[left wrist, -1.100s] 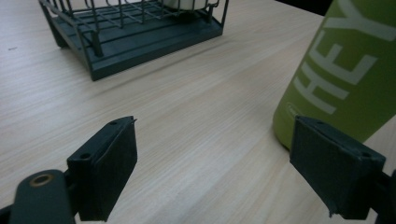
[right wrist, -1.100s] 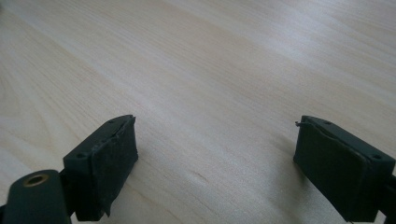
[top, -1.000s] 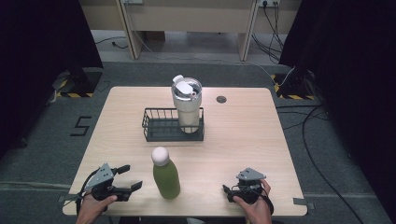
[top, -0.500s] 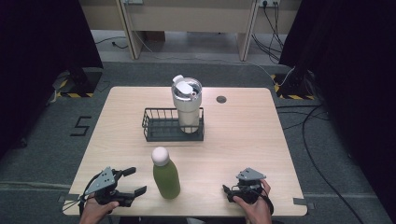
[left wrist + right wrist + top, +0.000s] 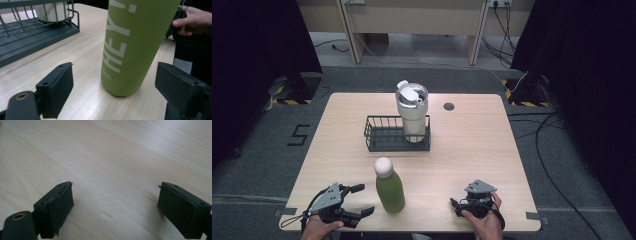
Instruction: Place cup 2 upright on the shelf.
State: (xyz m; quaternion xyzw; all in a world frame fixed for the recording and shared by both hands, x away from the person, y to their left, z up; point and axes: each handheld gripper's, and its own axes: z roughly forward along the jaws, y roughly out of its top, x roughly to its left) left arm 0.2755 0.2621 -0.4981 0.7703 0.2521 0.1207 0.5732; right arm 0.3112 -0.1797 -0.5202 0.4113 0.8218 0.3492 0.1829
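Green bottle (image 5: 390, 187) upright, cap up; left gripper (image 5: 362, 200) jaws spread beside it.

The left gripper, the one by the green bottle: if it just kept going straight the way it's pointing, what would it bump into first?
Most likely the green bottle. In the left gripper view it stands upright on the table dead ahead, between the open jaws of the left gripper, with nothing in front of it. How near it is cannot be told exactly.

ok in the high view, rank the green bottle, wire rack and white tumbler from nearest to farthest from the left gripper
From the left gripper:
1. green bottle, just to its right, near table edge.
2. wire rack, mid-table, beyond the bottle.
3. white tumbler, standing in the rack's right end.
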